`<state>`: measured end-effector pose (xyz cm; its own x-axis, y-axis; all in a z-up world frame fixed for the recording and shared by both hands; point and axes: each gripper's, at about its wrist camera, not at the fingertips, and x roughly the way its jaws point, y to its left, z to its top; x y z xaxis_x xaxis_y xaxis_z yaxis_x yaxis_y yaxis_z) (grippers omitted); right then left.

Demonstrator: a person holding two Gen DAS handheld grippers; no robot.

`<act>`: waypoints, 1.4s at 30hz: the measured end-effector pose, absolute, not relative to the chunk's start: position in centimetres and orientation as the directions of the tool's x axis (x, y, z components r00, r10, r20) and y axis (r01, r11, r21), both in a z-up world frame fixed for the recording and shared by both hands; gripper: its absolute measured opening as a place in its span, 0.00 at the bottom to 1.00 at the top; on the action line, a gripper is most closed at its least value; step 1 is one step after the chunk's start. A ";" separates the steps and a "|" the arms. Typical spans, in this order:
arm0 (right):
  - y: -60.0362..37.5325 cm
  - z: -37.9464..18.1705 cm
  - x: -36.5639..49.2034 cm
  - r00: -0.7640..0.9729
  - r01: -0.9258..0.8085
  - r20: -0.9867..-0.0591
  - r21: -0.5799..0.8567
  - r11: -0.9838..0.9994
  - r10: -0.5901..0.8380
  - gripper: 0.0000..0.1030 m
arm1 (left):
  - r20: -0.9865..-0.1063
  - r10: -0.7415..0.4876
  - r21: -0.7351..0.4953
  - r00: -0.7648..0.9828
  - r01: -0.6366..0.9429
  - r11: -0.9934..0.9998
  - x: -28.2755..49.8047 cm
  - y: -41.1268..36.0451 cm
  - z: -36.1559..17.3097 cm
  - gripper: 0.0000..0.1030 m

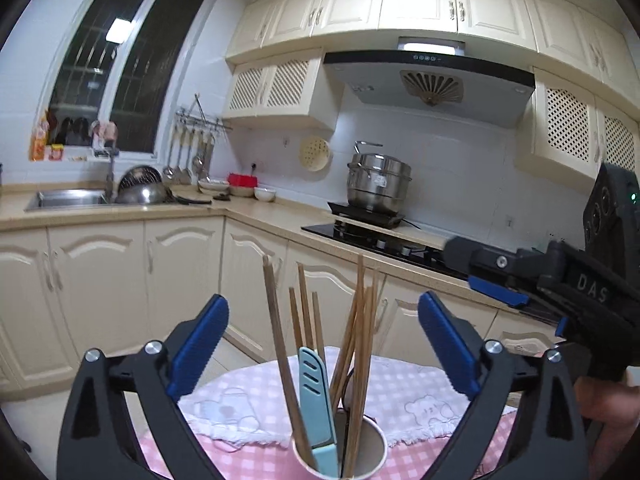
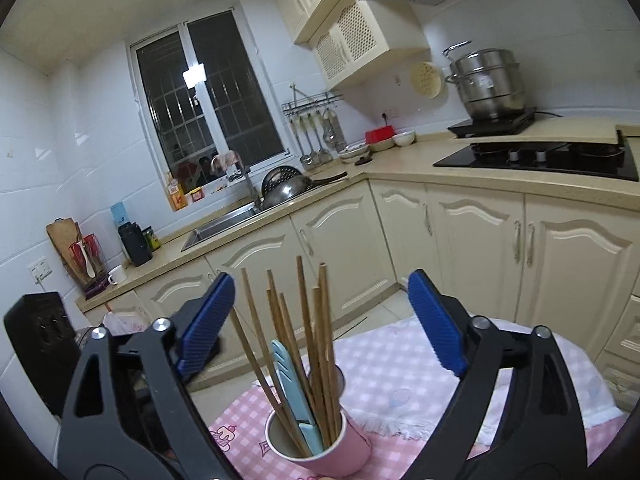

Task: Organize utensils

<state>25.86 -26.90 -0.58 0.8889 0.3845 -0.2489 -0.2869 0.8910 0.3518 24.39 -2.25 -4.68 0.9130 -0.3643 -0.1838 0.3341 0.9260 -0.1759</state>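
Note:
A pink cup point(image 2: 352, 454) stands on a pink checked tablecloth point(image 2: 404, 360), close in front of both grippers. Several wooden chopsticks point(image 2: 320, 340) stand upright in it, fanned out, beside a light blue slotted utensil point(image 2: 290, 380). My right gripper point(image 2: 322, 320) is open, its blue pads wide on either side of the chopsticks and touching nothing. In the left wrist view the same cup point(image 1: 376, 452), chopsticks point(image 1: 362, 340) and blue utensil point(image 1: 316, 400) sit between the pads of my left gripper point(image 1: 324, 344), which is open too. The right gripper point(image 1: 486, 276) reaches in from the right edge.
A white towel point(image 1: 420, 404) with bear prints lies over the cloth. Cream cabinets point(image 2: 480, 240) ring the room. Behind are a sink point(image 1: 68, 198) with pans, a black hob point(image 2: 540, 158) and a steel steamer pot point(image 1: 378, 182). A person's hand point(image 1: 612, 404) shows at the right.

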 end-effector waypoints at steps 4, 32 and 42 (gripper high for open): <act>-27.6 -0.1 24.3 0.896 -0.264 -0.254 0.352 0.898 0.364 0.93 | -0.211 -0.329 -0.160 0.920 0.300 0.940 22.4 -1.5 -3.5 0.95; -24.5 0.4 8.7 0.905 -0.138 -0.382 0.149 0.979 0.186 0.94 | -0.302 -0.063 0.026 0.951 0.074 0.997 5.4 -1.0 0.4 0.96; -23.9 1.0 3.6 0.933 -0.108 -0.331 0.111 0.988 0.139 0.94 | -0.271 -0.021 0.003 0.962 0.023 1.000 0.3 0.3 0.8 0.96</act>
<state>3.61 -23.93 0.97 0.9332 0.1387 -0.3314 -0.1075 0.9880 0.1108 0.26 0.35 0.76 0.9623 -0.0208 -0.2711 0.0225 0.9997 0.0034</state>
